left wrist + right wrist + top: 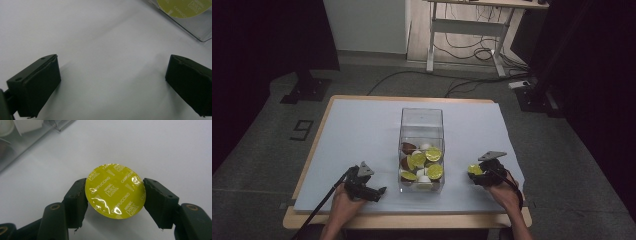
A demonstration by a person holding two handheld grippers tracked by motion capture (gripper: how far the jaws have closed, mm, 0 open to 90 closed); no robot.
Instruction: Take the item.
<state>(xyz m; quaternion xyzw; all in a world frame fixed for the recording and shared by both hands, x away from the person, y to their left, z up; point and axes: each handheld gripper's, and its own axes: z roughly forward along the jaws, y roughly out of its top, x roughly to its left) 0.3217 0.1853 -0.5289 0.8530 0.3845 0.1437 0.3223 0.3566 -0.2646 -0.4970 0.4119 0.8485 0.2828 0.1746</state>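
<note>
A clear plastic box [422, 125] stands mid-table, its near half filled with several coffee capsules [426, 162], some with yellow foil lids, some brown or white. My right gripper [476, 172] rests right of the box, near the front edge, shut on a yellow-lidded capsule [474, 169]. In the right gripper view the capsule [115, 191] faces up between the two pads, its lid printed "Cappuccino", with my right gripper [115, 195] just above the mat. My left gripper [379, 191] lies left of the box; its jaws [112, 82] stand wide apart over bare mat, holding nothing.
A pale blue mat [362, 130] covers the wooden table [317, 145]. The box's near corner [200, 27] shows at the upper right of the left gripper view, a yellow lid behind it. A desk with trailing cables [472, 47] stands on the floor beyond.
</note>
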